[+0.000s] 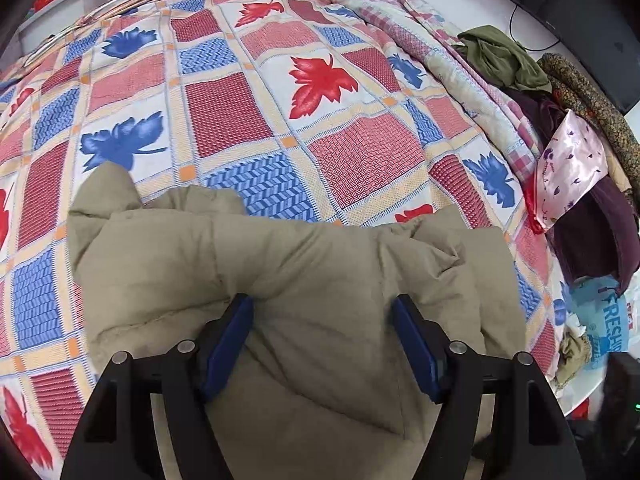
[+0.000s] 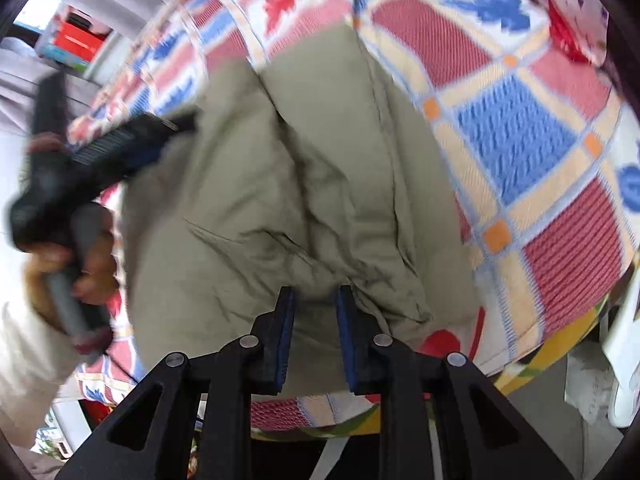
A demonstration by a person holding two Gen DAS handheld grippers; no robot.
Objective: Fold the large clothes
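A large khaki padded jacket lies bunched on a bed with a red, blue and cream leaf-patterned cover. My left gripper is open, its blue pads wide apart over a thick fold of the jacket. The jacket also fills the middle of the right wrist view. My right gripper has its jaws a small gap apart at the jacket's near edge, with fabric between the pads. The left gripper, held in a hand, shows blurred at the left of the right wrist view.
A rolled quilt lies along the bed's right side. A pile of other clothes in green, purple and pink sits at the far right beside a blue plastic bag. The bed's front edge is close to my right gripper.
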